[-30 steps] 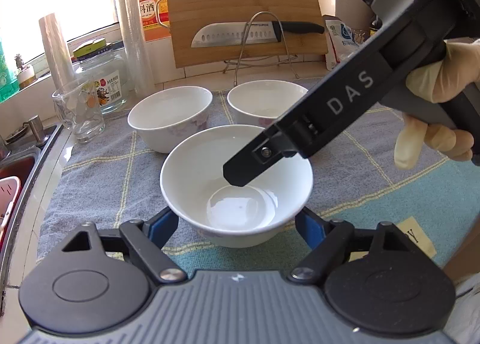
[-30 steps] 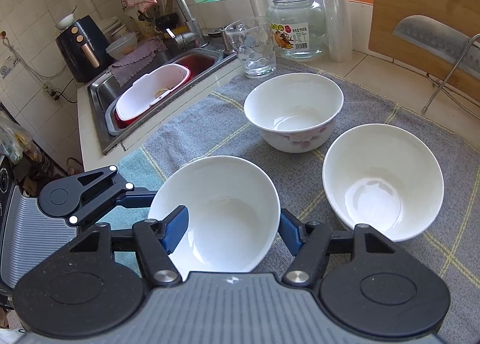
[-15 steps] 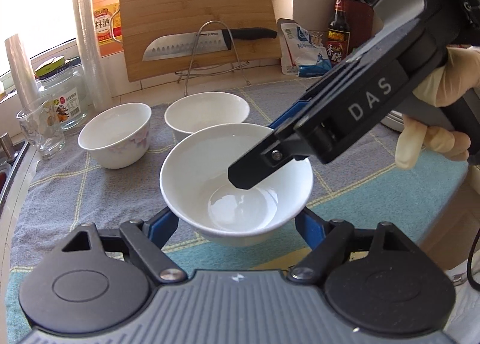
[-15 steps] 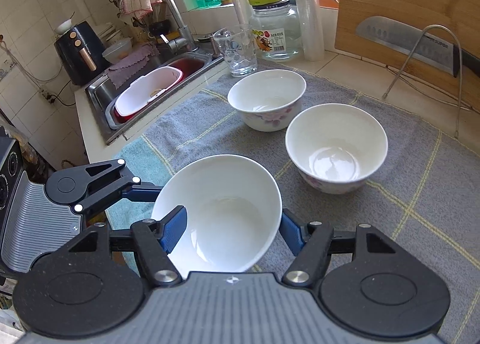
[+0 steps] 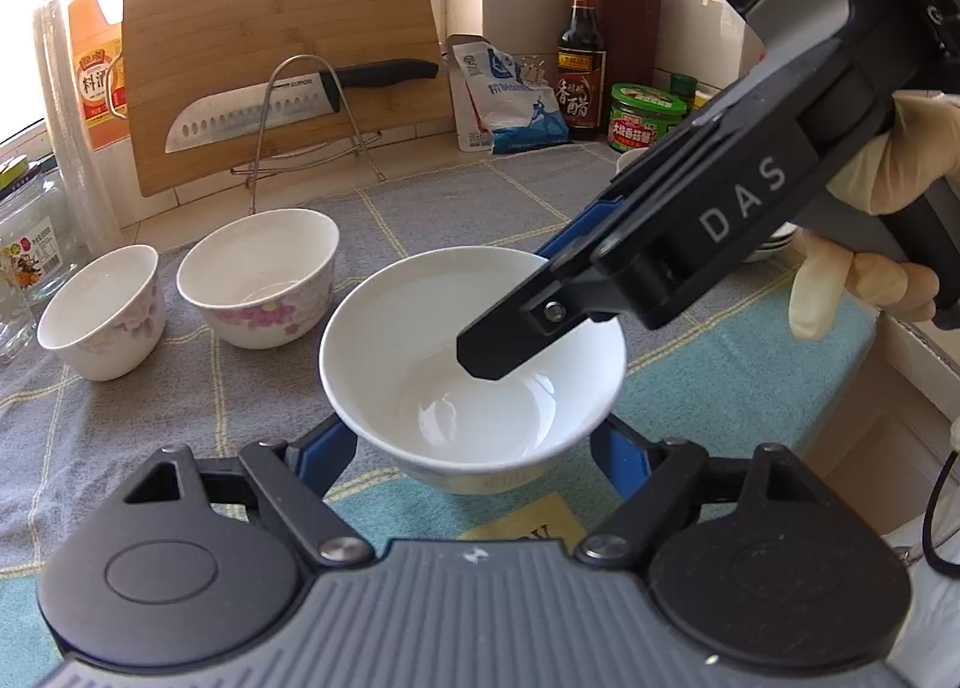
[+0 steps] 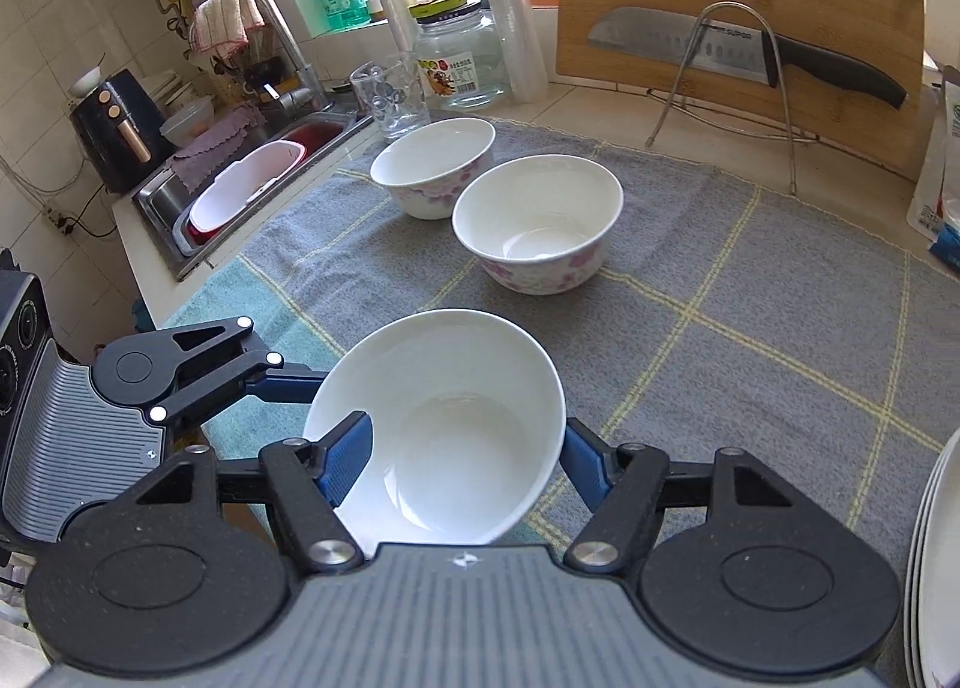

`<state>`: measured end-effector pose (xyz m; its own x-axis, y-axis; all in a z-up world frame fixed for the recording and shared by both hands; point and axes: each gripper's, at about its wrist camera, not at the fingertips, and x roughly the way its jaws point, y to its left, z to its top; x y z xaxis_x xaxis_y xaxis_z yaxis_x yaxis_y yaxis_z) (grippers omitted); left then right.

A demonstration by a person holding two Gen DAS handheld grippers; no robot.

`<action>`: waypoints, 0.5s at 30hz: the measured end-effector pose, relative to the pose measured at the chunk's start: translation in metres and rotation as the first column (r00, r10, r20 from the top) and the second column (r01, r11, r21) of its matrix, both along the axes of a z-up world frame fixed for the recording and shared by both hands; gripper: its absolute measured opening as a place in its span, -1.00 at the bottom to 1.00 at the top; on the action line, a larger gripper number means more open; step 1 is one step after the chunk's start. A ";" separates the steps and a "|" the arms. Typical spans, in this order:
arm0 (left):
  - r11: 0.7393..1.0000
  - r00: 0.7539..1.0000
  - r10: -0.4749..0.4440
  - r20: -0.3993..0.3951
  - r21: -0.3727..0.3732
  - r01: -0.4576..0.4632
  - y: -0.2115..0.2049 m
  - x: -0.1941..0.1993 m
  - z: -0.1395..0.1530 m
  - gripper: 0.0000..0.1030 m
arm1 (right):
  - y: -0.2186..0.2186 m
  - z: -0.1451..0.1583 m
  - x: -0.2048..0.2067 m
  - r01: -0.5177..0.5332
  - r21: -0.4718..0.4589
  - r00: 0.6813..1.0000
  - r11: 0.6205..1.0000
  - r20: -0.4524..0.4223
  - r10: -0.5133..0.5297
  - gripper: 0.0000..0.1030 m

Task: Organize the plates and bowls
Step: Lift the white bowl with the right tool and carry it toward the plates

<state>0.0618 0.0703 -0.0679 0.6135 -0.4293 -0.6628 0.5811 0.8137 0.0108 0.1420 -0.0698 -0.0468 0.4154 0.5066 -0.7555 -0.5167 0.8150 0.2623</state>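
While both hold it, white bowl (image 5: 408, 328): middle of frame.
Left gripper (image 5: 474, 448): squeezing its sides.
Right gripper (image 6: 462, 466): pinching its wall.
Danger: uneven pulling, bowl drops.

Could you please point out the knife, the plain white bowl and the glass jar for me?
knife (image 5: 252, 115), left wrist view, on its blade.
plain white bowl (image 6: 456, 436), right wrist view, on its inner wall.
glass jar (image 6: 459, 61), right wrist view, on its label.

Plate stack (image 6: 936, 556) cut off at right edge (count unclear).
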 end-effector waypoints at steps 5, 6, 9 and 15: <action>1.000 1.000 -0.025 -0.013 -0.001 0.025 -0.011 0.003 -0.005 0.64 | -0.014 -0.003 -0.003 0.020 -0.007 1.000 1.000 -0.009 -0.020 0.43; 1.000 0.999 -0.027 -0.018 -0.002 0.027 -0.013 0.003 -0.007 0.64 | -0.016 -0.004 -0.003 0.022 -0.009 1.000 1.000 -0.011 -0.022 0.43; 0.999 0.999 -0.035 -0.026 -0.001 0.035 -0.018 0.004 -0.010 0.64 | -0.020 -0.007 -0.004 0.028 -0.016 0.999 0.999 -0.017 -0.029 0.43; 0.999 0.998 -0.039 -0.039 0.000 0.039 -0.020 0.006 -0.014 0.64 | -0.023 -0.012 -0.002 0.034 -0.016 0.999 0.999 -0.031 -0.035 0.43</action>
<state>0.0681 0.0505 -0.0817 0.5698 -0.4516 -0.6866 0.6124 0.7905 -0.0117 0.1399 -0.0932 -0.0593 0.4088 0.4804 -0.7759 -0.4799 0.8363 0.2649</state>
